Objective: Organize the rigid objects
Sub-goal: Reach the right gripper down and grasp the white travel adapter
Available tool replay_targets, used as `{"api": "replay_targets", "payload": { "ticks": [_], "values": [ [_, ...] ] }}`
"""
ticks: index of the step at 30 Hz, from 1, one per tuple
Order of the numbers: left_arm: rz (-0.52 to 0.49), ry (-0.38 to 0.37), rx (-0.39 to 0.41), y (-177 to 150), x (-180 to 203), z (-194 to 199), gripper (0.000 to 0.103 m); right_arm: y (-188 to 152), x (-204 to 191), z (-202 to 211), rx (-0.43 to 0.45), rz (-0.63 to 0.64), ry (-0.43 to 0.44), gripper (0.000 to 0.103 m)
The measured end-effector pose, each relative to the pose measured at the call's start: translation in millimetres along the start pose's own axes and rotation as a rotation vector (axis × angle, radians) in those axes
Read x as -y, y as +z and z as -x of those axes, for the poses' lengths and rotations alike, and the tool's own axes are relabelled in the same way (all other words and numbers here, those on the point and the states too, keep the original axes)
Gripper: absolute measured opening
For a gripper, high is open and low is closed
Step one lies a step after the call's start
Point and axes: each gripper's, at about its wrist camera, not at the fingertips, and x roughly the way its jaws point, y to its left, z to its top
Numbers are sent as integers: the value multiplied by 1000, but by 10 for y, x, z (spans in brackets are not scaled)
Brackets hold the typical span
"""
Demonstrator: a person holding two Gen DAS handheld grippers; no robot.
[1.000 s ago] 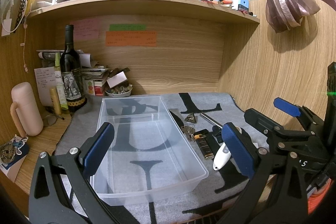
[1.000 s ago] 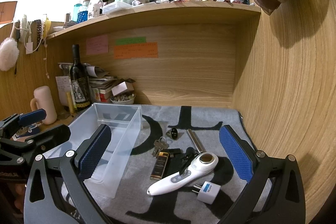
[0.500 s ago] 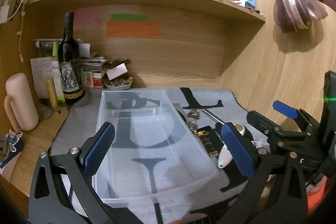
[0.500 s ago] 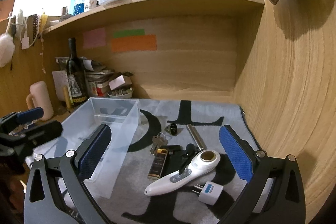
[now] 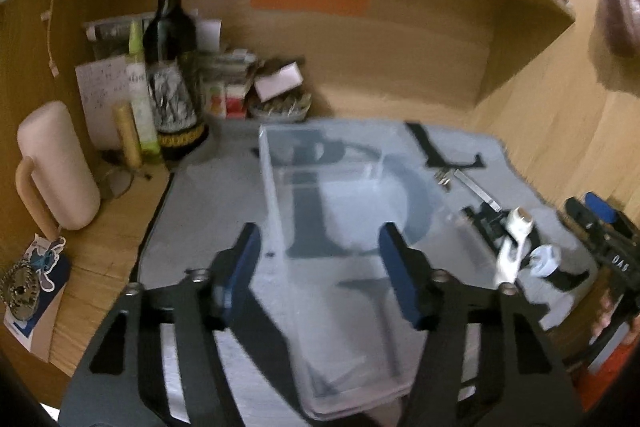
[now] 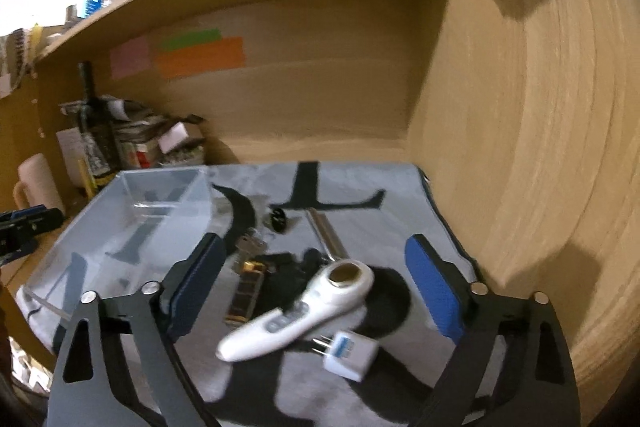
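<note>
Both grippers, left (image 5: 320,263) straddling our clear plastic bin's wall (image 5: 276,211) and right (image 6: 316,283) over our white handheld wand (image 6: 296,315), have just been closing, gripping nothing yet.

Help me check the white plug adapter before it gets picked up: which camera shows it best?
The right wrist view: the white plug adapter lies close and unobstructed, prongs visible, beside the white handheld device. The left wrist view shows only a small blurred pale shape at its right edge.

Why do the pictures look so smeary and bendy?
Left wrist view: motion blur smears the clear plastic bin and wine bottle; the fisheye bows the shelf. Right wrist view: the white handheld device is softly blurred, and bright glare washes out the top-left corner.
</note>
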Motion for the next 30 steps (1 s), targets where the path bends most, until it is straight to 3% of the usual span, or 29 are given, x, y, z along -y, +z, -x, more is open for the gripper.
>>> {"api": "replay_targets", "payload": {
  "ticks": [7,17,21,24,30],
  "values": [
    [46,-9,-152,-20,-240,-348,40,-162,169,-102,-98,-23,-63,83],
    [86,-65,-245,-70,-317,-529,21,-413,257,-217,-222,-58,-96,83],
    [68,-55,-237,-86,-265,-516,17,-516,286,-296,-271,-84,-99,81],
    [60,-50,-231,-99,-243,-511,17,-552,297,-342,-296,-97,-95,74],
    [58,-50,-227,-97,-250,-508,17,-575,273,-419,-325,-117,-68,45]
  ]
}}
